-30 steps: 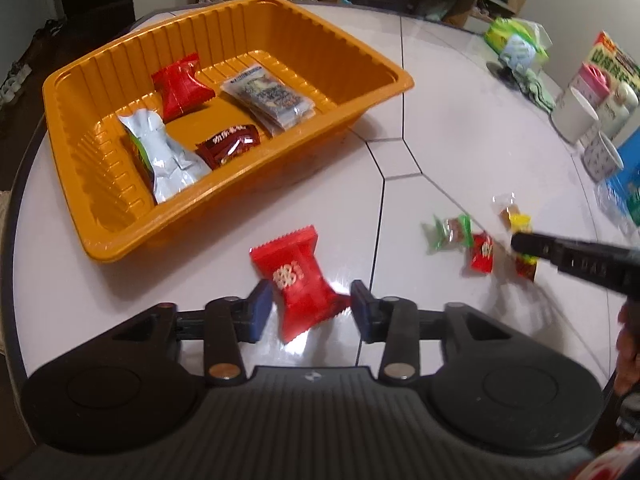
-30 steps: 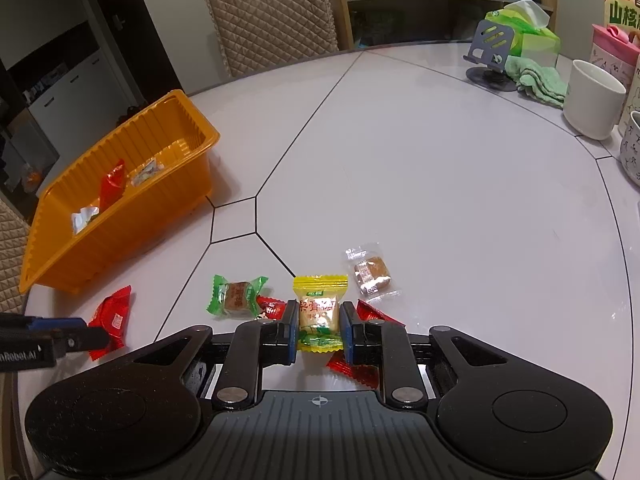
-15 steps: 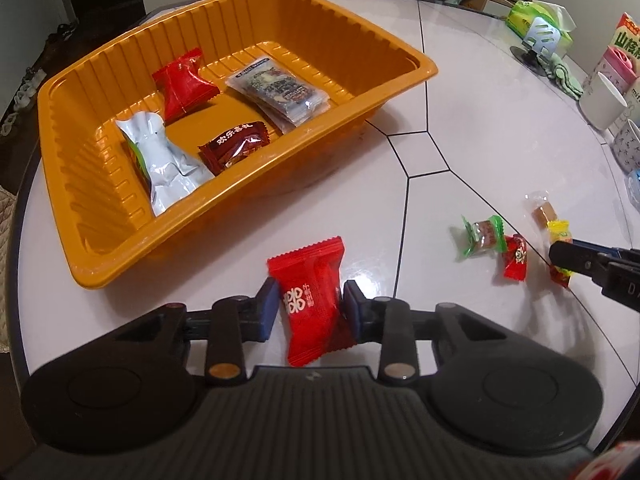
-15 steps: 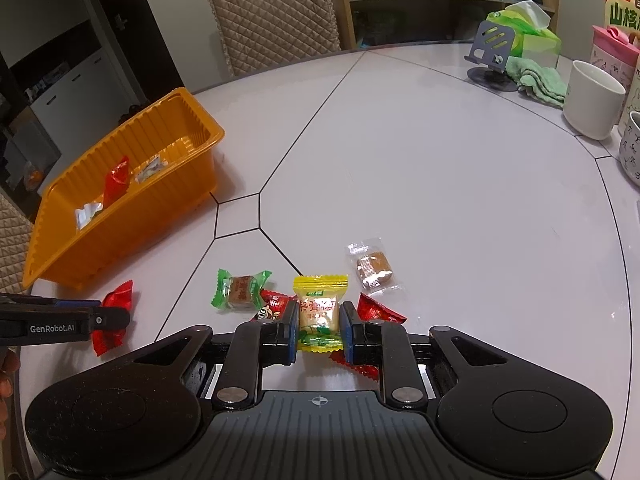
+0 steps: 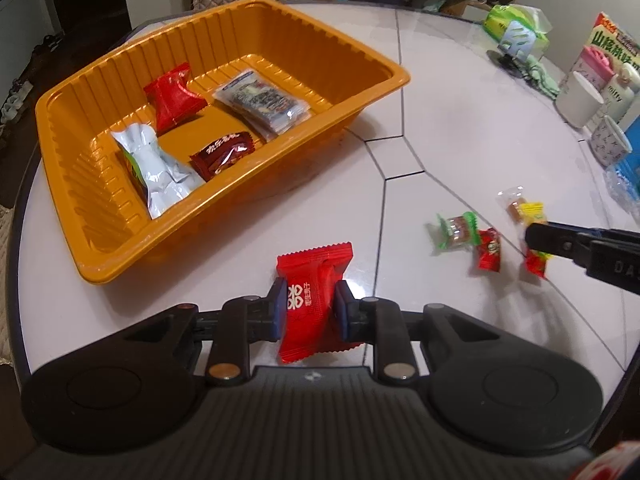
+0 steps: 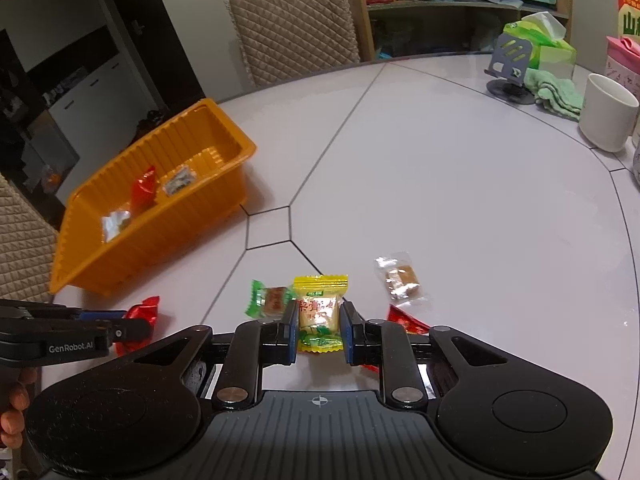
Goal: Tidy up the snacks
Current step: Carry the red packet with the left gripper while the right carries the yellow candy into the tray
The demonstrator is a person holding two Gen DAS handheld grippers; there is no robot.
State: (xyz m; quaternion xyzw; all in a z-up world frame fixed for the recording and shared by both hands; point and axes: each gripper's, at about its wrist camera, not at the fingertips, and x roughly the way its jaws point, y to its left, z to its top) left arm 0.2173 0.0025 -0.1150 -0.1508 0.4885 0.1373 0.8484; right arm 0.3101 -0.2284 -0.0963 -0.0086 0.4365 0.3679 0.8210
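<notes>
Pick-up step: near, left gripper [image 5: 310, 308], jaws just closing, pinches red candy [image 5: 316, 304] on the table [image 5: 460, 128], right gripper [image 6: 319, 326] clamps yellow candy [image 6: 319, 312]; next, likely lift both to the orange tray [image 5: 80, 236] beyond, far left.

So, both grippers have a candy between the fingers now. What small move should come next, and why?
Probably lift the left gripper a little. Its jaws have just been closing, and the pads now press the red candy, which lies beside the orange tray. The right gripper already pinches the yellow candy and could follow.
</notes>
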